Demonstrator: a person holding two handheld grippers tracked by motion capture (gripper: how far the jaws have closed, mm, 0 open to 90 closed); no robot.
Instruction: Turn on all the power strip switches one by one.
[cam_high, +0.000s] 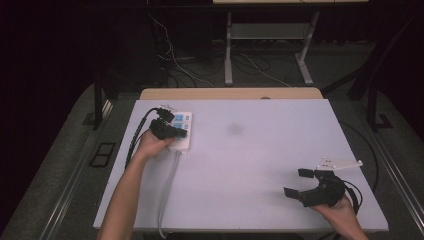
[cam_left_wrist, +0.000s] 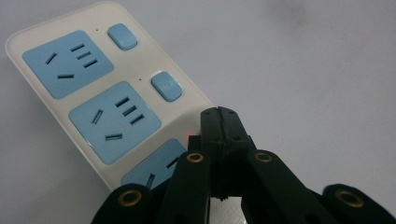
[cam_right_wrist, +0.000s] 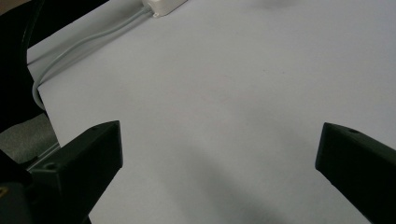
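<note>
A white power strip with pale blue sockets and blue rocker switches lies at the table's left. In the left gripper view two of the power strip's sockets and two of its switches show in full. My left gripper is over the strip, its jaws closed together. The left gripper's tip rests at the strip's edge where a third switch would sit, and a small red glow shows beside it. My right gripper stands open near the front right. In its own view the right gripper has only bare table between its fingers.
The strip's grey cord runs toward the front edge and off the table; that cord also shows in the right gripper view. A white sheet covers the table. Beyond the far edge are desk legs and loose cables on the floor.
</note>
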